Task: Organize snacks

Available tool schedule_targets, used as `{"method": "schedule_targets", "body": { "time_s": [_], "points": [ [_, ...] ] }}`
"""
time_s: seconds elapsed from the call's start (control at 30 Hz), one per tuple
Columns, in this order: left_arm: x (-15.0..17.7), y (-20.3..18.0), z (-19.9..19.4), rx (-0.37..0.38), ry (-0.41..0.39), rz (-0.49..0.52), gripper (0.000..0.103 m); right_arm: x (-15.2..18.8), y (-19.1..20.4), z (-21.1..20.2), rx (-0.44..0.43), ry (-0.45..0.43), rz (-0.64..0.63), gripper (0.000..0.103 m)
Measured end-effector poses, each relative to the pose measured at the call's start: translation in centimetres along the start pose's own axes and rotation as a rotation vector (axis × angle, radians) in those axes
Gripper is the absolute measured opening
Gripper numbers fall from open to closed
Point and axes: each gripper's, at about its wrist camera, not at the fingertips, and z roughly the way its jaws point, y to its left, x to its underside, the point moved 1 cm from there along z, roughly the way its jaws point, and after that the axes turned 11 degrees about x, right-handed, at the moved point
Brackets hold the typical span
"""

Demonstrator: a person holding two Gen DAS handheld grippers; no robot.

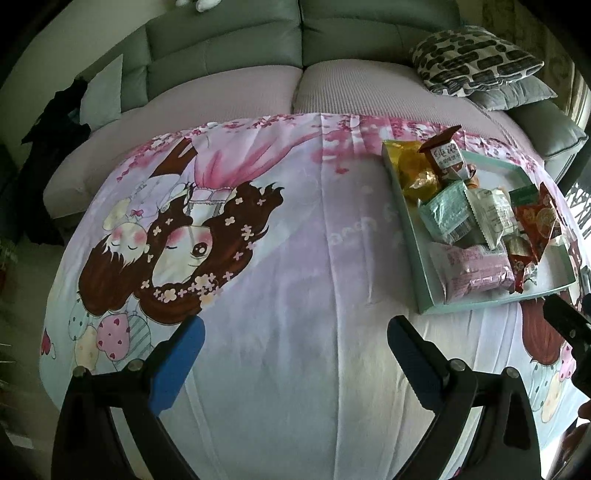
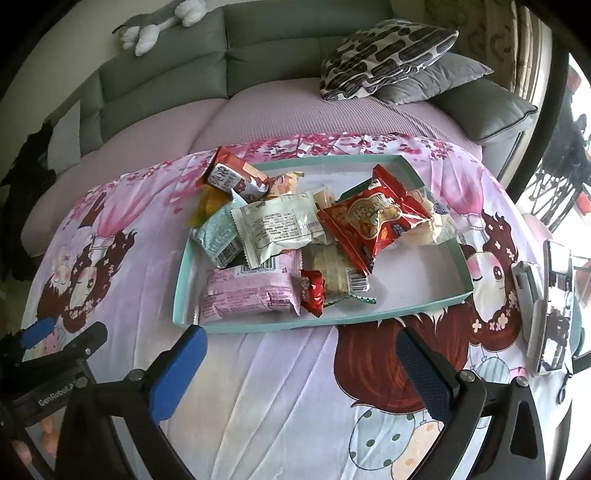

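A shallow teal-rimmed tray [image 2: 280, 326] lies on a cartoon-print cloth and holds several wrapped snacks in a loose pile. Among them are a pink packet [image 2: 251, 295], a red packet [image 2: 373, 218], a white packet [image 2: 280, 225], a teal packet [image 2: 219, 236] and a brown packet [image 2: 232, 177]. My right gripper [image 2: 301, 369] hovers open just in front of the tray, holding nothing. My left gripper [image 1: 295, 354] is open over bare cloth, left of the tray [image 1: 480, 304]. The pink packet [image 1: 476, 269] and a gold wrapper [image 1: 417, 173] show there too.
The cloth [image 1: 295, 240] covers a low surface in front of a grey-green sofa [image 1: 229, 44]. Patterned and grey cushions [image 2: 388, 55] lie on the sofa's right, a plush toy [image 2: 155, 26] on its back. A phone on a stand [image 2: 554, 302] stands right of the tray.
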Motion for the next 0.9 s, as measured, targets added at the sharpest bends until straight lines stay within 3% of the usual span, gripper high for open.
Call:
{"method": "schedule_targets", "body": {
  "time_s": [0.9],
  "points": [
    [0.15,-0.14,0.3,-0.019,0.011,-0.001,0.099,0.36,-0.32,0.81,-0.004,0.025,0.008,0.103]
  ]
}}
